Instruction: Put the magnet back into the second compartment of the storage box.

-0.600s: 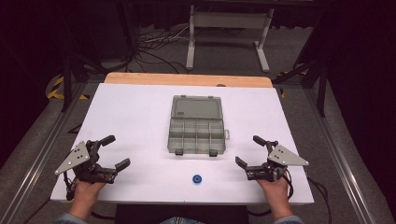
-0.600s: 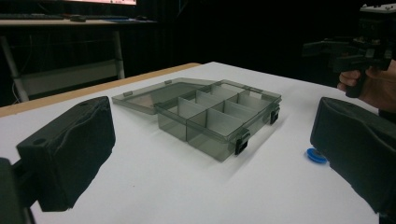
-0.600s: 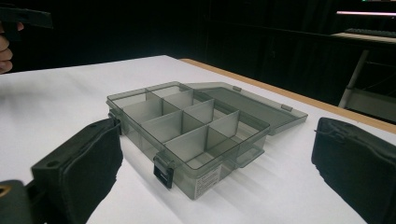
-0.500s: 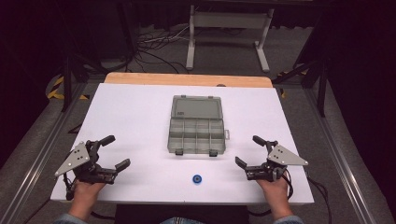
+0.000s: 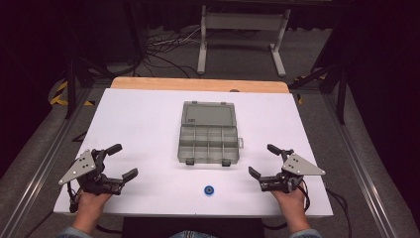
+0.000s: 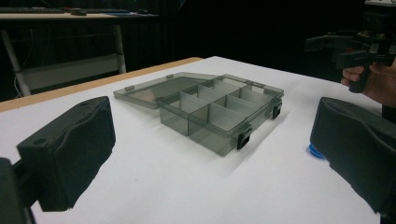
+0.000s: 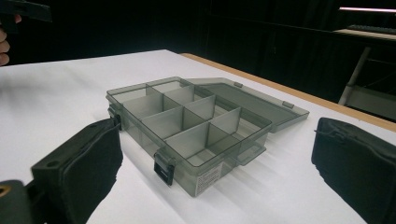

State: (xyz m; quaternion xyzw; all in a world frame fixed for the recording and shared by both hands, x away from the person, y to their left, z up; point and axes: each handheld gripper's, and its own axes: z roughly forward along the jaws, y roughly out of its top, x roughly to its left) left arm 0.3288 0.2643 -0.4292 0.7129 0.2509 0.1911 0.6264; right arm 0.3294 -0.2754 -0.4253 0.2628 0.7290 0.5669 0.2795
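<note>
Both tongs stand spread with nothing between their jaws: the left gripper (image 5: 122,161) low on the near left of the table (image 5: 143,119), the right gripper (image 5: 264,161) mirrored on the near right. Between them, slightly ahead of both, lies the box (image 5: 208,144), its lid folded flat away from the person, compartments bare as far as can be seen. Nearer than the box, midway between the tongs and closer to the table's front edge, sits a small blue disc (image 5: 209,190).

Judging by its look, the disc is light, hard and low, likely to skid on the smooth top; a pinch across its rim from above seems best. The box is thin stiff plastic, light enough to slide if nudged; its walls or front latches offer a hold.

Each hand (image 5: 289,201) rests at the near edge, its jaws pointing inward and forward toward the box, roughly level with the tabletop.
</note>
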